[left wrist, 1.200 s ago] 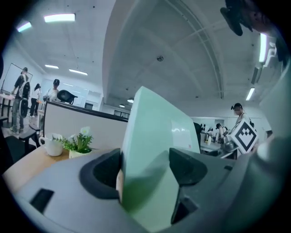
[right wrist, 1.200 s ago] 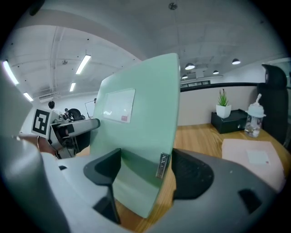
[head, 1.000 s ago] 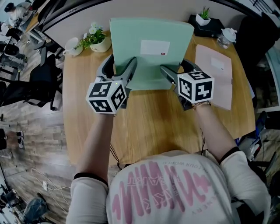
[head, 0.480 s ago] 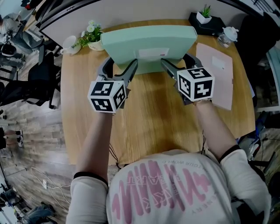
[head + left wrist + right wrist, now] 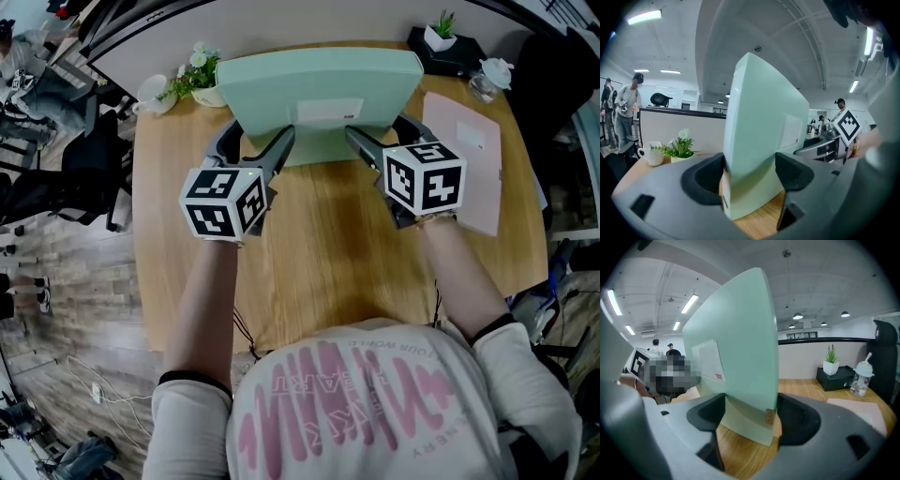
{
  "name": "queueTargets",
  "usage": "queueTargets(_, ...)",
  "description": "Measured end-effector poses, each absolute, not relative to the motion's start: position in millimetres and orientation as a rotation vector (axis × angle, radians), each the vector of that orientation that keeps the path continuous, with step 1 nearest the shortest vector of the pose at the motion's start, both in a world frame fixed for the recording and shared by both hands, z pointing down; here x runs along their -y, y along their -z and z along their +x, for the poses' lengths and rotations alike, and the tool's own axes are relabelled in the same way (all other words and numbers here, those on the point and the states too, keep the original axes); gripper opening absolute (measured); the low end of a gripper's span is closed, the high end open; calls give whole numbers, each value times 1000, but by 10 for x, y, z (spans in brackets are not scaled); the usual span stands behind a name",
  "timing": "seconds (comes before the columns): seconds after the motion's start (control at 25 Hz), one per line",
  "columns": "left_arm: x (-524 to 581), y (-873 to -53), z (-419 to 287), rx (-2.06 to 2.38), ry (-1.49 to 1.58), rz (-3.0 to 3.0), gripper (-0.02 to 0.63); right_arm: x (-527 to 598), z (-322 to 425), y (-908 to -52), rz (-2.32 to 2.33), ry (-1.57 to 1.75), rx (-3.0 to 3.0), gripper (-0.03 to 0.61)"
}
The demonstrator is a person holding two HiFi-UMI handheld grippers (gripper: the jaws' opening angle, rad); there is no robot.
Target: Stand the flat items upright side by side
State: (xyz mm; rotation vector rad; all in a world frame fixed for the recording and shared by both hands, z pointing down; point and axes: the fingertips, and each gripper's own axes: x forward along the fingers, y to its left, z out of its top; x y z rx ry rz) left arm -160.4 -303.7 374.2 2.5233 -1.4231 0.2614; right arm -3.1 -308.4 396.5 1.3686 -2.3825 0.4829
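Mint-green folder (image 5: 319, 89) — pink folder (image 5: 466, 173)

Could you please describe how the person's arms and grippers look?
The left gripper and right gripper are grey with black pads, each carrying a white cube with black square markers. Thin dark cables trail beneath forearms; white short sleeves have dark hems.

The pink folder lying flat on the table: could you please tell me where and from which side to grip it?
Probably the near short edge of the pink folder, coming low from the person's side: it lies flat and thin on the table, so one jaw must slip under.
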Motion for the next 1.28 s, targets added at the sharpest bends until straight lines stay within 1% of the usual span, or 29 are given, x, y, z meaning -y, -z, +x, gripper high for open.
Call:
queueTargets(0.36,2887,-3788,-1656,1382,-313,2455,339,2948,-83,-3999,1334,-540,2351,353)
queueTargets(0.72,2830,-3846,-1693,1435,-331,2479,350,2923,-127,-4008,1320,-482,2360,364)
queueTargets(0.88,2832,-3859,-1701,1437,-346,2497,357,2924,-138,-4026,1301,-441,2354,384)
queueTargets(1.08,2837,-3859,-1714,1415,-358,2524,349,2925,-174,-4042,1249,-416,2343,425)
queueTargets(1.28,2830,-3865,-1736,1380,-354,2545,336,2917,-196,-4048,1228,-414,2350,446)
